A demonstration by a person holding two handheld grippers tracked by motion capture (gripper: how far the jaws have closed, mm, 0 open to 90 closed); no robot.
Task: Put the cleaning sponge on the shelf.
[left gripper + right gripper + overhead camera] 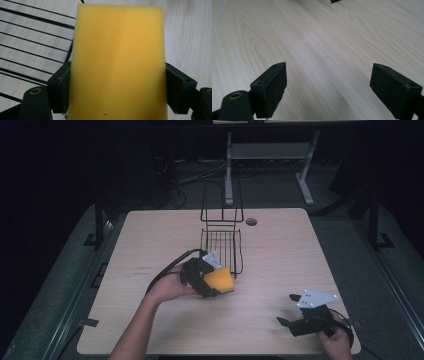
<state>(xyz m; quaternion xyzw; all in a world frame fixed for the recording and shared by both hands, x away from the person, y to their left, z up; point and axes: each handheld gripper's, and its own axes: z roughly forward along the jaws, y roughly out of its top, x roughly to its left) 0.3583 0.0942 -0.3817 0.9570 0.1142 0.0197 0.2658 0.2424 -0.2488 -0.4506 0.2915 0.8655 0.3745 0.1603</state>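
A yellow sponge [220, 280] [117, 62] sits clamped between the jaws of my left gripper [212, 282] [117, 92], which is shut on it just above the table. It hangs at the near right corner of a black wire basket [222, 242] [30, 50], whose wires run past on the left of the left gripper view. Near the table's front right edge my right gripper [288, 309] [328, 85] stands open, low over bare wood, with nothing between its fingers.
The light wooden table [150, 250] has a round cable hole [251, 221] near its far edge. The basket's tall wire back [221, 202] rises behind it. Beyond the table stand white desk legs [229, 165] on a dark floor.
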